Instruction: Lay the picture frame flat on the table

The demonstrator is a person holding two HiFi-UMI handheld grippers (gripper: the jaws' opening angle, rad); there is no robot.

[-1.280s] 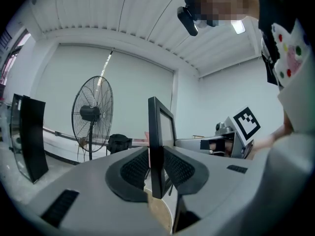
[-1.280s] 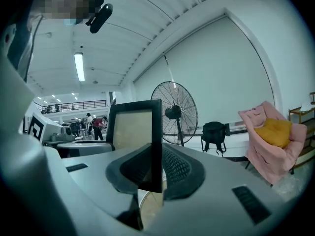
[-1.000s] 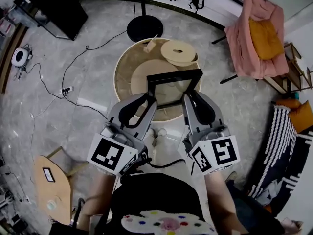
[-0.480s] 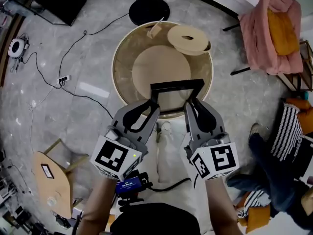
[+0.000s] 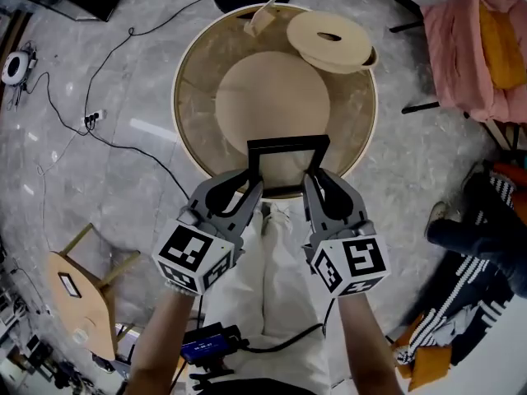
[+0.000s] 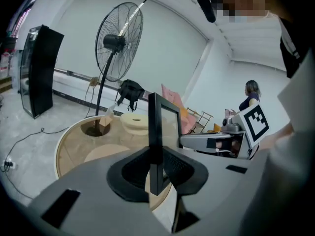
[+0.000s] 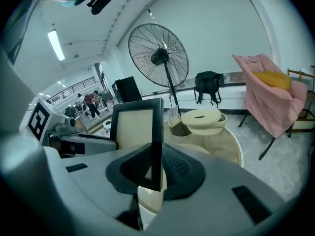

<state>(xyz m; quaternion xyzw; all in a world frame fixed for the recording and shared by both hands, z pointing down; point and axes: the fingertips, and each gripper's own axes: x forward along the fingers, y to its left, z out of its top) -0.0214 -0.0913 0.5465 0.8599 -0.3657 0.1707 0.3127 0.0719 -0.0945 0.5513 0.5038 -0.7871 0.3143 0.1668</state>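
Grey stone floor; a round table (image 5: 175,105) sits below. The picture frame (image 5: 285,164) is upright over the table's near edge, not yet laid. Advised: lower both sides evenly, tip the top away, and release only once it lies flat. The left gripper (image 5: 251,185) is pinched on the left rail, and the right gripper (image 5: 311,181) is pinched on the right rail.

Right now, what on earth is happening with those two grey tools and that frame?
A person holds a pair of tongs in each hand, and both pairs are clamped on one black picture frame: the left tongs on its left side, the right tongs on its right side. The frame stands upright over the near edge of the round table, not yet laid flat.
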